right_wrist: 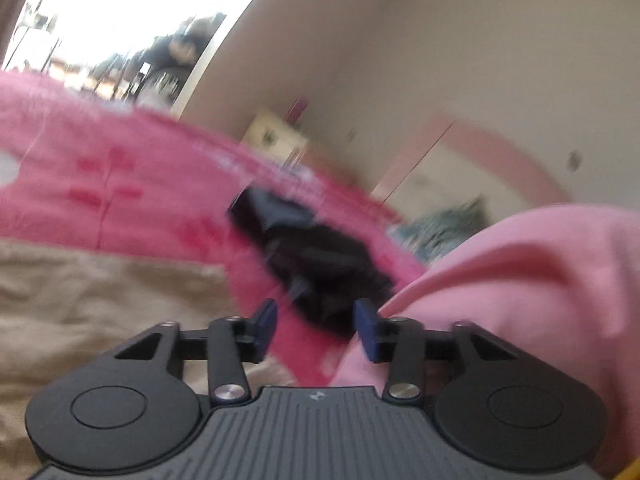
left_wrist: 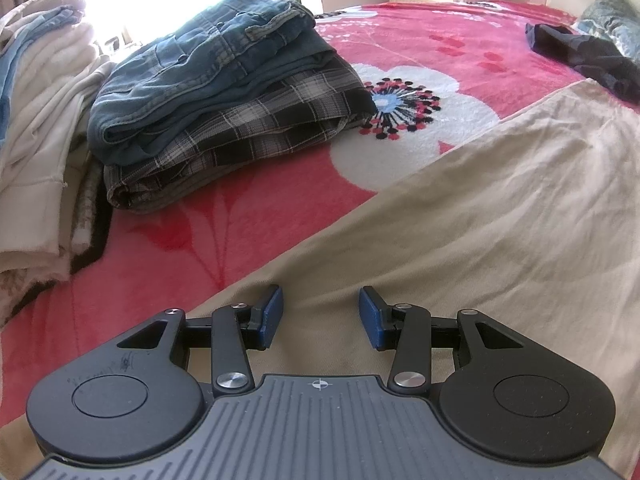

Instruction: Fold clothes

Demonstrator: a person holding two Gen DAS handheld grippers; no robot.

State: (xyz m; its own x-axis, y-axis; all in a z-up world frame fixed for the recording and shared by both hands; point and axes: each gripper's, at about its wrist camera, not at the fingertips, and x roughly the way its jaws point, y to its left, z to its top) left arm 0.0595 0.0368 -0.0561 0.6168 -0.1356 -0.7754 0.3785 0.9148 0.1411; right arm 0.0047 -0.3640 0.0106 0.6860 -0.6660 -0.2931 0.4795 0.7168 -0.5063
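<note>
your left gripper [left_wrist: 321,316] hangs released over the beige garment [left_wrist: 460,220] spread along the bed's near edge. right gripper [right_wrist: 316,326] gapes too, holding nothing. pinch a beige hem corner and fold it toward the bed's middle.

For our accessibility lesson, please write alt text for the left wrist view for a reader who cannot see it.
The open left gripper hovers over a beige garment spread on a pink floral blanket. Beyond it on the left, folded jeans sit on a folded plaid garment, beside a pile of pale clothes.
</note>
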